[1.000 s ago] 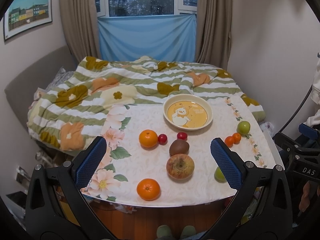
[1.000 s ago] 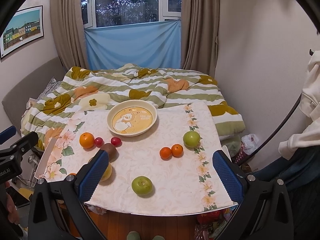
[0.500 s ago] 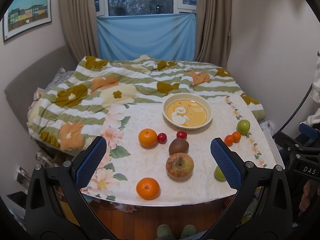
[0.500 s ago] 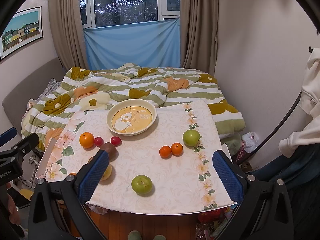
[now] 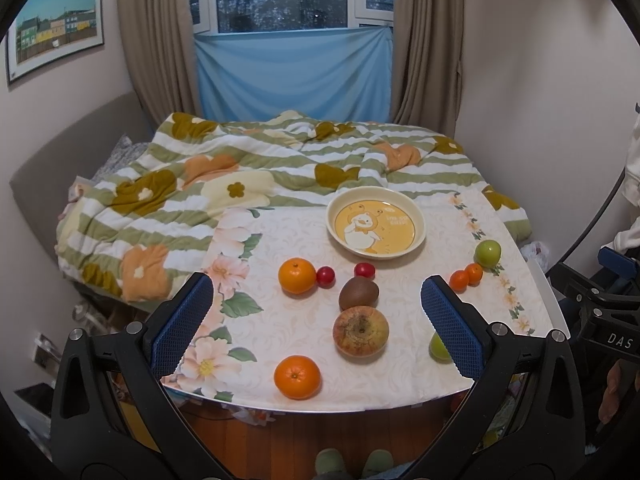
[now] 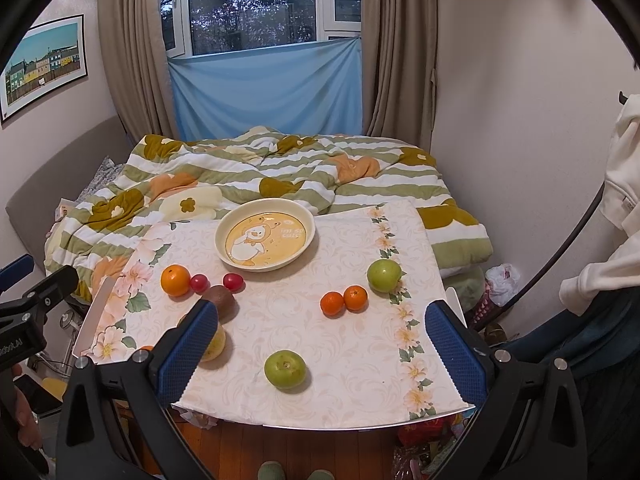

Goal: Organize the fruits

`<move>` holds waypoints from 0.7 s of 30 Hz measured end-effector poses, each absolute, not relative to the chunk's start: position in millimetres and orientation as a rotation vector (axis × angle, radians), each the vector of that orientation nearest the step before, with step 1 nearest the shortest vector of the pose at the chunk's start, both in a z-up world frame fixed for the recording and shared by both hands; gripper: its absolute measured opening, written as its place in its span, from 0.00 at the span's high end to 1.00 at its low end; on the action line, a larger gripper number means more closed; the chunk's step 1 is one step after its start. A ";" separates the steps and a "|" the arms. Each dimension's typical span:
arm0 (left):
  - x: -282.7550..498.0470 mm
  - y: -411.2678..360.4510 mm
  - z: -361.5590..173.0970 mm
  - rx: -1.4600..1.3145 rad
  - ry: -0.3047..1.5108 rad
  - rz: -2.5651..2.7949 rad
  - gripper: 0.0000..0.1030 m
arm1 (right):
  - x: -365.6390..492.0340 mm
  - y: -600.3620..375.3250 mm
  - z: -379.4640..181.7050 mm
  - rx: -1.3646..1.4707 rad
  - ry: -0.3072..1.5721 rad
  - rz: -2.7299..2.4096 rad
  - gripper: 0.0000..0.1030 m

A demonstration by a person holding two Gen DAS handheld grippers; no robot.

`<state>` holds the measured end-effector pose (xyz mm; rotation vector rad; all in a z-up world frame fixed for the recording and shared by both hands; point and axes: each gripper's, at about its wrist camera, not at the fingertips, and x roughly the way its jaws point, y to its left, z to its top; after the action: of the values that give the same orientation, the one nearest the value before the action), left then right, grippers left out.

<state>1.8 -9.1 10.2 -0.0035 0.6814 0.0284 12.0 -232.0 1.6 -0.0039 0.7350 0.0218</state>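
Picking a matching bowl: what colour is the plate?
Cream rim, yellow centre with a white duck; the plate shows best from the right wrist.

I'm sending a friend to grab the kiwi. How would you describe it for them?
Start at the duck plate on the floral tablecloth. Just nearer than it, the kiwi sits between a cherry tomato and a big blotchy apple. It's the only brown, fuzzy fruit.

Both wrist views look from above the table's [image 5: 280, 320] near edge, tilted down, facing the bed and window. The left view sits toward the near left corner, the right view toward the near right. Both share the plate [image 5: 416, 240] [image 6: 308, 244] and scattered fruit.
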 end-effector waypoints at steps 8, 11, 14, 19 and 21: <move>1.4 -6.6 11.3 0.001 0.679 0.031 0.00 | 13.1 -231.9 1.8 -0.014 0.731 0.024 0.00; 1.8 -6.3 11.5 0.003 0.678 0.034 0.00 | 10.6 -231.8 2.8 -0.020 0.724 0.017 0.00; 1.6 -5.4 11.5 0.004 0.678 0.034 0.00 | 11.2 -231.2 2.6 -0.018 0.724 0.017 0.00; 0.9 -1.2 11.2 0.004 0.679 0.038 0.00 | 10.8 -231.2 3.2 -0.015 0.720 0.015 0.00; 0.4 -0.6 10.7 0.006 0.680 0.040 0.00 | 10.6 -230.6 3.7 -0.011 0.719 0.018 0.00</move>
<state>0.4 -0.6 10.7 0.0061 0.6795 0.0404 10.6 -230.6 3.7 -0.0109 0.7189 0.0177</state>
